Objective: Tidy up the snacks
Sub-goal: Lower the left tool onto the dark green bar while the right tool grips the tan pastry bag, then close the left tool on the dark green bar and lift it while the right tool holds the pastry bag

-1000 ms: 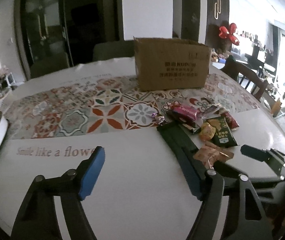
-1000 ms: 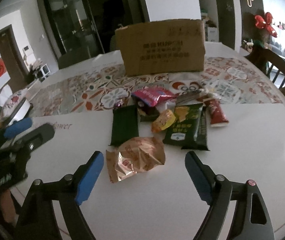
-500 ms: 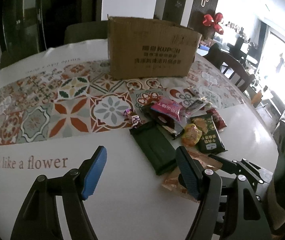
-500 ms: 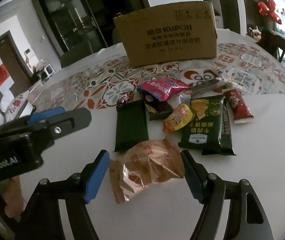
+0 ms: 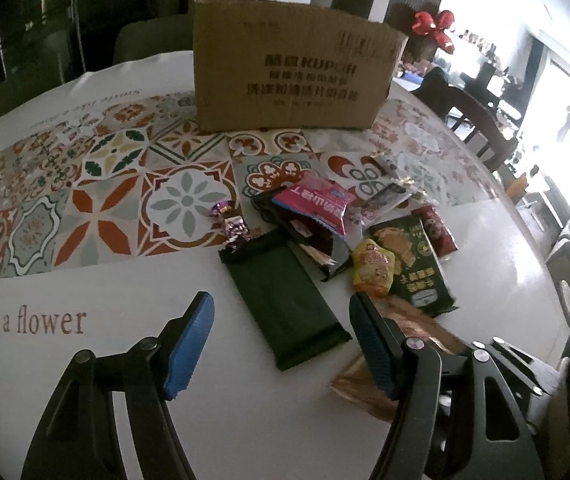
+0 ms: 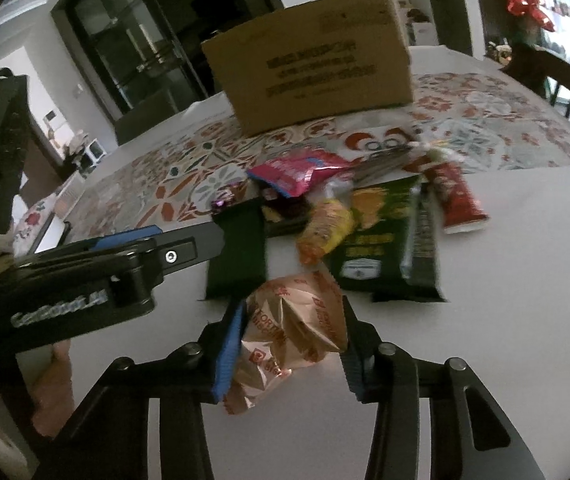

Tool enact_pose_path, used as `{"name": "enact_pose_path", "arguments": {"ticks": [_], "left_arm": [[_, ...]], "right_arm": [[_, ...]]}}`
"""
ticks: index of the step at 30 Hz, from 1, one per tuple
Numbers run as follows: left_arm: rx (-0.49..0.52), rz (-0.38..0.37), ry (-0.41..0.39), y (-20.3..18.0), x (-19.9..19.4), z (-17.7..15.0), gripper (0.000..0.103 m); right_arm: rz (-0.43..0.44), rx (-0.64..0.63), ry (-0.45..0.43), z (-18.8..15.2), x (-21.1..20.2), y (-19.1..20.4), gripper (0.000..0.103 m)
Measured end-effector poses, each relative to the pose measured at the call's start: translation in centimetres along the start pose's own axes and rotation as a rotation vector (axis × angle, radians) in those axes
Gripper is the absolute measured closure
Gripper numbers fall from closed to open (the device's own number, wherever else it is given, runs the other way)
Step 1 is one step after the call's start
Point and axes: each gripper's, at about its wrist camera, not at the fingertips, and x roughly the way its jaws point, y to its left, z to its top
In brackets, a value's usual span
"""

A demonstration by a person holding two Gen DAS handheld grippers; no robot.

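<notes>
Right claw: jaws have just been closing; pads now pinch the crumpled tan snack packet on the bench.
Left claw: spread, above the dark green packet, not touching.
Box: upright behind the snack pile.

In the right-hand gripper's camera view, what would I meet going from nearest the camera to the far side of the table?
Right gripper, its jaws just closing on the crinkled orange-brown snack bag → yellow-orange snack packet → pink snack packet → cardboard box.
</notes>
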Motion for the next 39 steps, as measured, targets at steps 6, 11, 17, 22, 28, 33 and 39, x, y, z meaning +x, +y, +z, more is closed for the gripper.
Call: {"name": "enact_pose_path", "arguments": {"ticks": [6, 11, 17, 22, 28, 33, 39], "left_arm": [[0.0, 0.081, -0.024, -1.7, 0.5, -0.1, 0.034], [-0.065, 0.131, 0.009, -1.4, 2.1, 0.1, 0.035], [-0.119, 0.166, 0.029, -0.8, 3.4, 0.1, 0.039], [-0.117, 0.175, 0.038, -1.2, 4.2, 0.1, 0.039], [-0.099, 0.182, 0.024, -1.5, 4.1, -0.2, 0.054], [-0.093, 0.16, 0.017, -1.4, 3.5, -0.5, 0.055], [-0.055, 0.149, -0.033, -2.0, 1.0, -1.0, 0.058]], "right_arm": [[-0.101, -0.004, -0.102, -0.1, -3.0, -1.2, 0.061], [-0.183, -0.026, -0.193, 1.1, -3.9, -2.1, 0.061], [-0.194, -0.032, -0.208, 2.4, -2.9, -3.3, 0.061], [-0.185, -0.06, -0.216, 2.6, -2.3, -3.1, 0.061], [-0.173, -0.067, -0.215, 2.5, -2.1, -2.9, 0.061], [-0.176, -0.069, -0.215, 2.5, -2.1, -2.8, 0.061], [-0.169, -0.071, -0.226, 2.4, -2.6, -2.5, 0.061]]}}
